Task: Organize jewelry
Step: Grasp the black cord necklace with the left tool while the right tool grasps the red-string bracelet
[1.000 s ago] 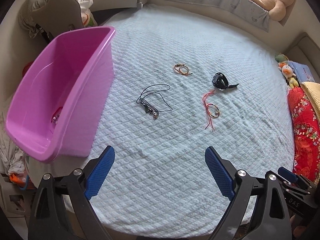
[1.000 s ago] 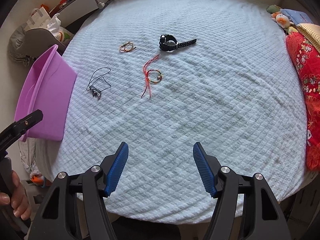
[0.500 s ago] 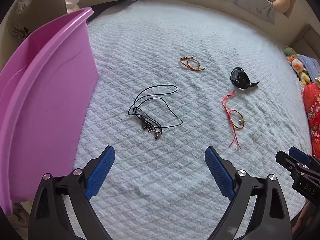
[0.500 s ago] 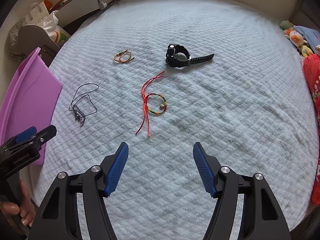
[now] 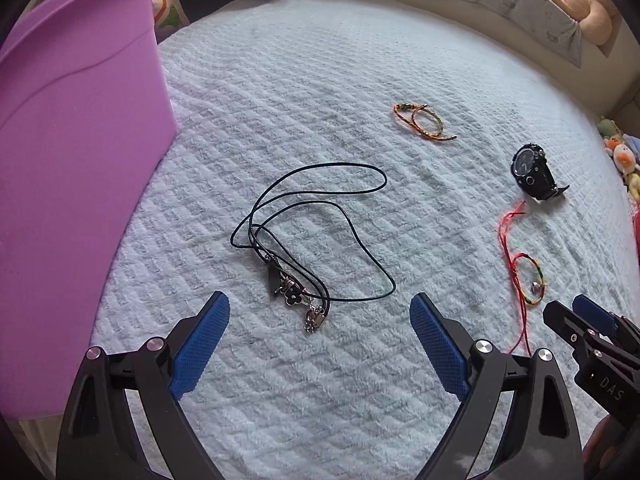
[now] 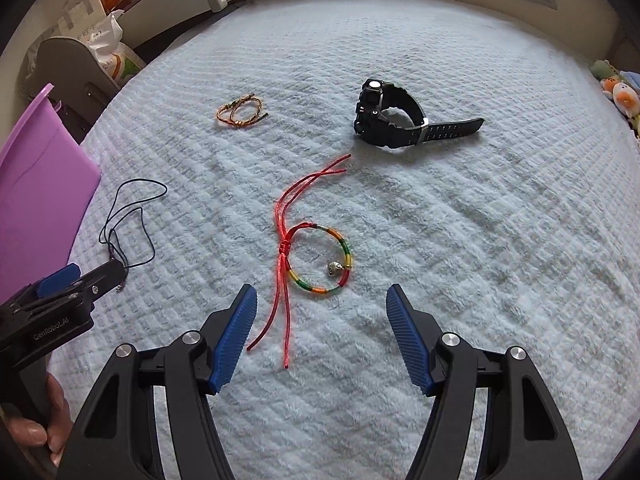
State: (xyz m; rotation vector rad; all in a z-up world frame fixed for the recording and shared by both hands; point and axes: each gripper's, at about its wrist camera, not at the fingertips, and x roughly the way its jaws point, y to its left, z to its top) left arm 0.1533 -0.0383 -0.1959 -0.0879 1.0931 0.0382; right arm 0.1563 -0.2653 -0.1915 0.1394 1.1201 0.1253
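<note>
A black cord necklace (image 5: 316,240) with dark pendants lies on the pale blue bedspread, just beyond my open left gripper (image 5: 320,316), whose blue pads are empty. A red string bracelet (image 6: 316,258) with coloured bands and a small silver bead lies right in front of my open right gripper (image 6: 322,304). Further back rest a black wristwatch (image 6: 390,120) and a braided orange bracelet (image 6: 238,114). The same watch (image 5: 534,170), orange bracelet (image 5: 422,120) and red bracelet (image 5: 528,276) appear in the left wrist view. A purple plastic tub (image 5: 72,168) stands at the left.
The bedspread (image 6: 480,220) covers a bed with raised padded sides. Soft toys (image 6: 622,94) lie at the right edge. A plastic bag (image 6: 102,44) and a grey chair back stand beyond the bed's far left corner. A hand (image 6: 44,432) holds the left gripper.
Both grippers have come down and forward toward the bed: the necklace now lies close before the left one, the red bracelet close before the right. Jaws stay equally wide.
</note>
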